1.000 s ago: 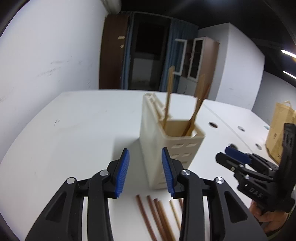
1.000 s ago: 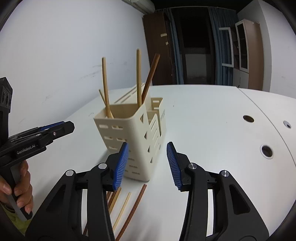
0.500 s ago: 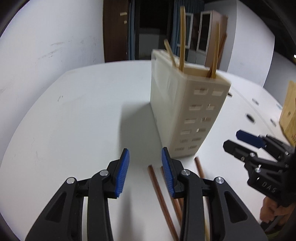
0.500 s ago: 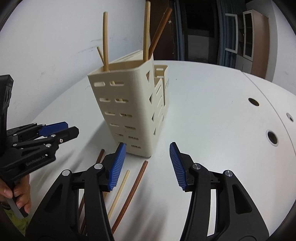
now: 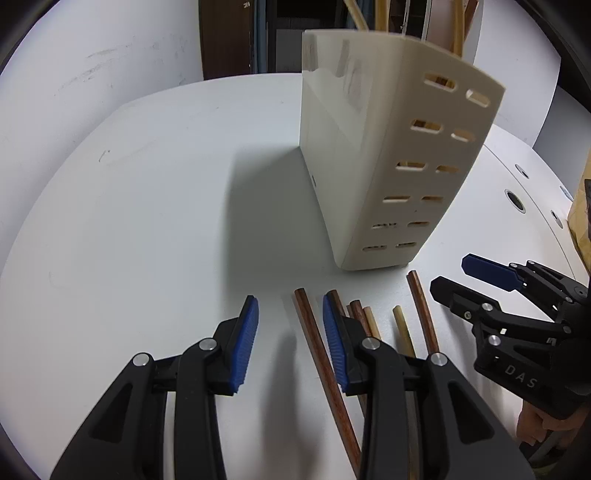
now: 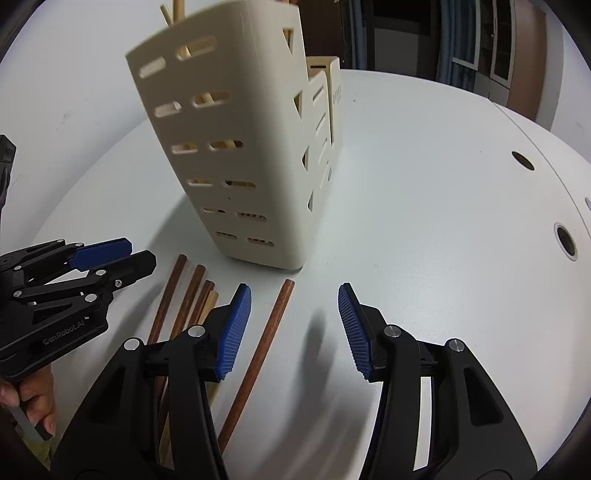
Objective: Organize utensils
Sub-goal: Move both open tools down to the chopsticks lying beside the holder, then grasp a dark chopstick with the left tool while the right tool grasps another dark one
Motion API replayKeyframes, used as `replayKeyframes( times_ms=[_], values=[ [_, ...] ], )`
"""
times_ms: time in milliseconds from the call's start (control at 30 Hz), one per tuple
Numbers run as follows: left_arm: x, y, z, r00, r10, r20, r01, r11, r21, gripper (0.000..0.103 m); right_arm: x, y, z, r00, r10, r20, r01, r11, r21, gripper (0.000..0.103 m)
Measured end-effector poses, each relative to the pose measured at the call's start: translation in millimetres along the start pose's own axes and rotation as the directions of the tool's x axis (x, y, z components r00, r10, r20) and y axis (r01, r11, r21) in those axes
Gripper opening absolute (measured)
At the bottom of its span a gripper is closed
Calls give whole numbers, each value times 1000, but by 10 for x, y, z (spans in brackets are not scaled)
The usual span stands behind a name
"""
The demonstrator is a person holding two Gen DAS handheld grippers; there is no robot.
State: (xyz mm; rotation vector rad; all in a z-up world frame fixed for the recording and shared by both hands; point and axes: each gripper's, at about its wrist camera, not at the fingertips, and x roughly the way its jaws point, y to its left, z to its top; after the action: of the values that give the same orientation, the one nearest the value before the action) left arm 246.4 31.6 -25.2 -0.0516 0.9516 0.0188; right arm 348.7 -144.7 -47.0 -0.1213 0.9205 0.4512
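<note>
Both grippers part-open over loose chopsticks, nothing gripped.
Left gripper and right gripper: ribbed blue fingers. Round dark wooden chopsticks lie on smooth white table, before slotted cream plastic holder.

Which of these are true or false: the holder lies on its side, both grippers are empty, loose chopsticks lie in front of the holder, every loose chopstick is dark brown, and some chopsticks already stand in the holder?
1. The cream utensil holder lies on its side. False: it stands upright on the white table.
2. The left gripper and right gripper hold nothing. True.
3. Loose chopsticks lie on the table in front of the holder. True.
4. Every loose chopstick is dark brown. False: a pale chopstick lies among them.
5. Some chopsticks already stand in the holder. True: pale sticks rise above its rim.
</note>
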Motion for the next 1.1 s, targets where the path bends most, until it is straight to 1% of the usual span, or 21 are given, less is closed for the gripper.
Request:
replayKeyframes(
  times_ms=[100,200,233,267,500,567,633,700,733,767,800,833,867,900,1033,1100],
  values=[
    [55,6,-2,1000,-7,-17,7,1000,-2,35,74,6,-10,1000,-17,-15,17,1000,-5,47],
    [108,-10,-23,1000,-6,-27,6,1000,1,35,157,24,-15,999,-29,-32,29,1000,-7,44],
    [122,-20,-27,1000,-1,-27,2,1000,8,35,166,28,-17,999,-33,-36,32,999,-8,40],
    [133,-29,-29,1000,2,-29,-2,1000,14,35,182,38,-21,998,-41,-38,41,999,-10,39],
    [255,-57,-82,998,11,-62,-9,1000,24,35,222,147,-58,997,-66,-47,65,997,-32,34],
    [277,-54,-95,997,6,-72,-3,999,44,35,217,171,-72,996,-79,-46,77,996,-43,28],
    [311,-90,-83,997,9,-82,-3,998,69,35,210,210,-85,995,-93,-47,90,994,-65,25],
    [296,-100,-112,997,18,-72,-11,995,99,34,200,228,-95,994,-96,-47,92,993,-77,24],
    [271,-136,-89,997,13,-74,-5,995,99,33,192,228,-101,995,-91,-49,88,993,-77,22],
    [253,-141,-80,997,0,-77,7,995,95,28,183,223,-106,995,-87,-50,84,994,-74,18],
    [269,-104,-83,997,4,-74,4,995,98,26,168,226,-117,995,-88,-50,84,994,-73,17],
    [261,-99,-77,997,8,-71,-1,995,100,21,146,260,-133,995,-87,-48,83,994,-73,14],
    [252,-92,-71,998,10,-69,-3,995,101,18,142,249,-126,995,-85,-48,82,994,-71,13],
    [245,-96,-63,998,13,-68,-5,995,104,13,136,251,-131,996,-82,-47,78,995,-69,12],
    [210,-82,-33,997,15,-74,-7,995,101,7,108,246,-138,996,-73,-48,70,996,-60,6],
    [181,-69,-22,997,14,-78,-7,995,99,7,104,196,-126,997,-62,-51,59,997,-49,6]
  ],
)
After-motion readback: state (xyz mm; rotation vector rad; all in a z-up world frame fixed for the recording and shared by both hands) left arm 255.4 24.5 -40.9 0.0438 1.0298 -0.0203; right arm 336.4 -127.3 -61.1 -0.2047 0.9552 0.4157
